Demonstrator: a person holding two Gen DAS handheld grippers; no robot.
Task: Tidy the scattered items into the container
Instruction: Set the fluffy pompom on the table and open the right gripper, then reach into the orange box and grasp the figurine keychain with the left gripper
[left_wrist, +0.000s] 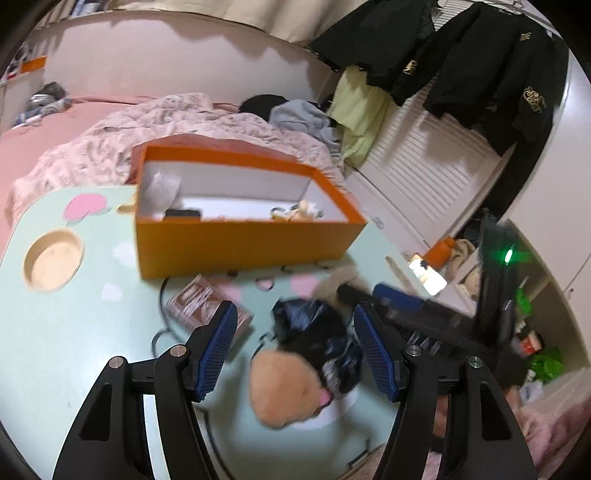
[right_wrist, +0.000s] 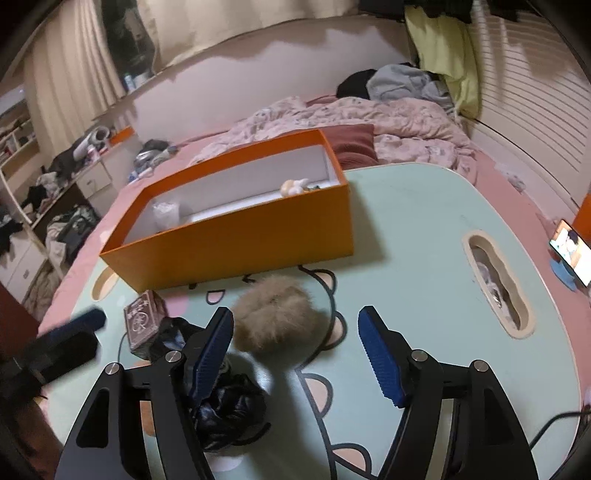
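On the pale-green table (right_wrist: 424, 229), you have three strays outside the orange box (right_wrist: 240, 236): fluffy pompom (right_wrist: 277, 317), black crumpled bag (left_wrist: 314, 328), brown card pack (right_wrist: 142, 319). Box, centre frame, holds a clear pouch, a cream trinket, a dark item. Left gripper (left_wrist: 295, 350) gapes around the bag; right gripper (right_wrist: 295, 350) is wide, empty.

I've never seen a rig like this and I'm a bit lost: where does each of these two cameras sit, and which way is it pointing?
Left wrist: sits on the left gripper, looking forward over the black crumpled bag to the orange box; its two open fingers show.
Right wrist: sits on the right gripper, facing the fluffy pom-pom and box; open fingers show.
Shared: box, bag, brown card pack, green table, bed behind.
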